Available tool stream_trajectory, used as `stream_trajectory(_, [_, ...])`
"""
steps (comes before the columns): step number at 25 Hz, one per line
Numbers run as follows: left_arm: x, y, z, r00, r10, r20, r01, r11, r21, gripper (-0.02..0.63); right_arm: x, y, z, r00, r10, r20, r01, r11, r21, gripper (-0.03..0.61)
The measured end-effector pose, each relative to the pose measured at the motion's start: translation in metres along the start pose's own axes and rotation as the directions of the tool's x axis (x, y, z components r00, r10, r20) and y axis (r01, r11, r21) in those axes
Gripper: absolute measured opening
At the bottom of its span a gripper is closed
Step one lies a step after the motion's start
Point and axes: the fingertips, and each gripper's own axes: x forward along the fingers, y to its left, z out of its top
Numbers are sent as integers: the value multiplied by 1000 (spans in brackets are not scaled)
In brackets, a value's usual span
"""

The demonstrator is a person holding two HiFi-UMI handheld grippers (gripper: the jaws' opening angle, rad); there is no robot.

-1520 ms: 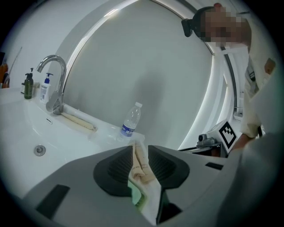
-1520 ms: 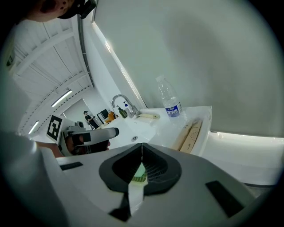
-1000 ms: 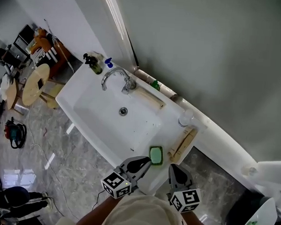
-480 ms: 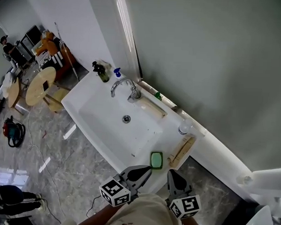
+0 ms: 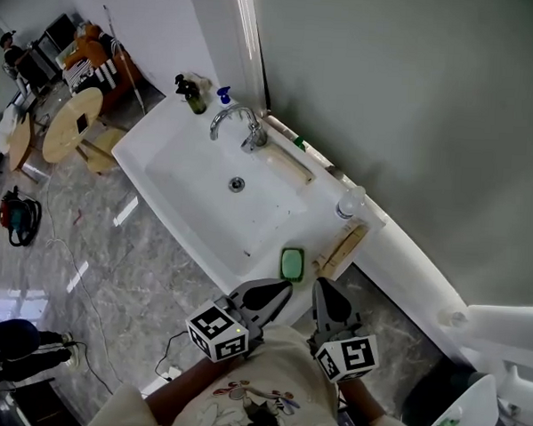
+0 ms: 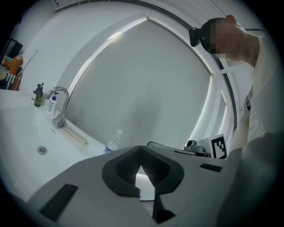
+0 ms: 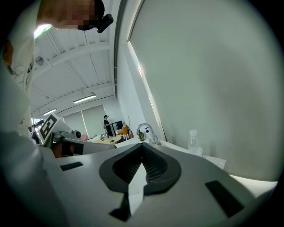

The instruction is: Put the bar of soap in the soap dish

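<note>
Plainly, both claws hang at the front edge of the white sink (image 5: pixel 174 189), with open marble floor (image 5: pixel 96 243) to their left. The left gripper (image 5: pixel 283 290) and right gripper (image 5: pixel 320 287) sit side by side, apart, each with its jaws pressed together on nothing. Just ahead of them, at the counter's front corner, lies the green soap dish (image 5: pixel 282 264). The paler patch in it may be the bar of soap (image 5: pixel 292 264), but it is too small to be sure. Beside the dish rests a wooden tray (image 5: pixel 343 249), with a water bottle (image 5: pixel 350 201) behind it.
</note>
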Motion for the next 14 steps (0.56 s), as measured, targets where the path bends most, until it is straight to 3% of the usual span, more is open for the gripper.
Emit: stream_trajectory(14, [5, 13, -5, 1000, 19, 12, -18, 999, -46, 9, 0, -10, -13, 999, -30, -31, 29, 1000, -8, 7])
